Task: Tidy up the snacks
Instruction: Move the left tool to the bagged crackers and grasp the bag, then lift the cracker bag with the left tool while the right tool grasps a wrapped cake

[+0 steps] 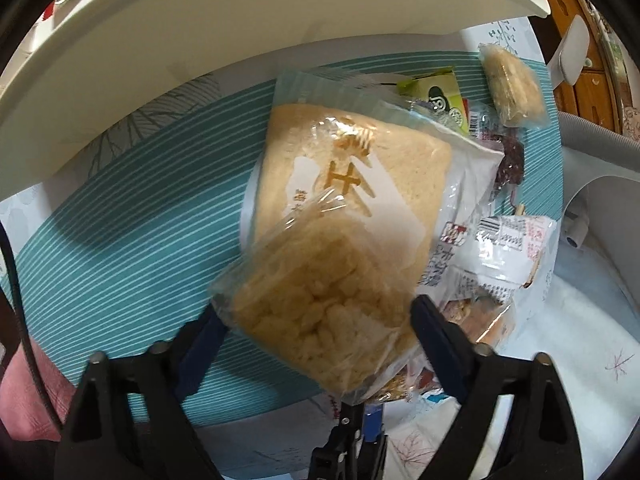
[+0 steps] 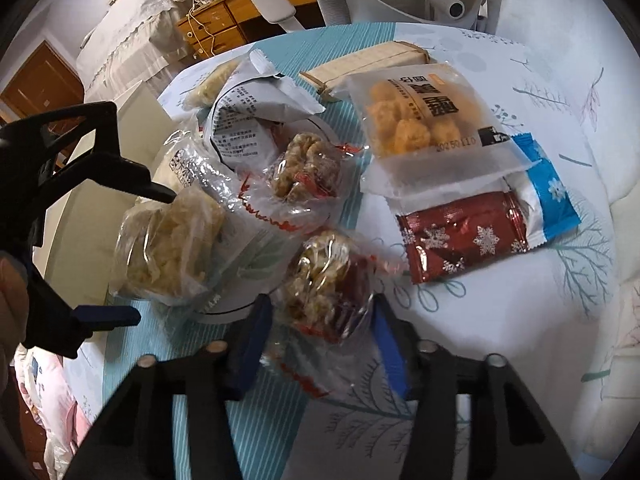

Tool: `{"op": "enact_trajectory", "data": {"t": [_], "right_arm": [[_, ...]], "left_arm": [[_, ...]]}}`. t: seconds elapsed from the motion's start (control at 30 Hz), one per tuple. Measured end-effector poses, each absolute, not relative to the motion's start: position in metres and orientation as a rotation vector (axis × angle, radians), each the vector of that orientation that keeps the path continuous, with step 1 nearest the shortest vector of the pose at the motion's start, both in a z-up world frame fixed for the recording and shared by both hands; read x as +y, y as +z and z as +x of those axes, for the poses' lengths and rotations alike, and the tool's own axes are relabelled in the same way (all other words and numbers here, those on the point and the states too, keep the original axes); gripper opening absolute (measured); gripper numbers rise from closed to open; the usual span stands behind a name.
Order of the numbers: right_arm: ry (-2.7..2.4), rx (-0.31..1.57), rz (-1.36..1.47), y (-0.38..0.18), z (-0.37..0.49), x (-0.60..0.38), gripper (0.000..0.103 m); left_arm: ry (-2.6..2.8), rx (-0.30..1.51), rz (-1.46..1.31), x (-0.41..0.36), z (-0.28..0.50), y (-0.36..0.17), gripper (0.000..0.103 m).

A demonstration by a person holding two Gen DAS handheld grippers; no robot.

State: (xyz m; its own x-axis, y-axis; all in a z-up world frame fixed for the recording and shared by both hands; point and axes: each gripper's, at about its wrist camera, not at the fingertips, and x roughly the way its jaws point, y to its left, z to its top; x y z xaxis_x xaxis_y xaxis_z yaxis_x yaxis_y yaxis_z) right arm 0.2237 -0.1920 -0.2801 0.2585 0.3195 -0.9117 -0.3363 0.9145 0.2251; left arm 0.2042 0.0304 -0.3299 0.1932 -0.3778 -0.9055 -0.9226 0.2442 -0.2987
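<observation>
My left gripper [image 1: 316,320] hangs over the teal-striped cloth [image 1: 120,208] of a bed strewn with snacks, a clear packet of pale puffed-rice cake [image 1: 320,304] between its fingers. The packet's long axis runs away from me and slightly left, toward the large bag of sliced bread [image 1: 344,168] beneath it. The fingers stand fairly wide at the packet's two long sides; whether the pads actually press it, I cannot tell.

My right gripper [image 2: 320,336], to the pile's right, is narrowed around a crinkly clear bag of brown nut clusters [image 2: 320,284], its blue fingers [image 2: 384,332] against the wrapper's flanks, and I judge it gripped. That bag lies straight ahead between the fingertips, resting on the cloth just beside a red snowflake packet [image 2: 460,236].
</observation>
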Motion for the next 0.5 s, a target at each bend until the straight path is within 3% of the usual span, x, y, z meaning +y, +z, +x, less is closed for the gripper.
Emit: {"op": "enact_trajectory", "data": {"t": [0.2, 0.5], "right_arm": [[0.452, 1.248, 0.006, -0.279, 0.227, -0.198, 0.038], [0.437, 1.264, 0.006, -0.275, 0.224, -0.206, 0.038]], "left_arm": [[0.629, 1.396, -1.330, 0.029, 0.211, -0.326, 0.072], [0.632, 1.447, -1.291, 0.024, 0.213, -0.319, 0.069]]}}
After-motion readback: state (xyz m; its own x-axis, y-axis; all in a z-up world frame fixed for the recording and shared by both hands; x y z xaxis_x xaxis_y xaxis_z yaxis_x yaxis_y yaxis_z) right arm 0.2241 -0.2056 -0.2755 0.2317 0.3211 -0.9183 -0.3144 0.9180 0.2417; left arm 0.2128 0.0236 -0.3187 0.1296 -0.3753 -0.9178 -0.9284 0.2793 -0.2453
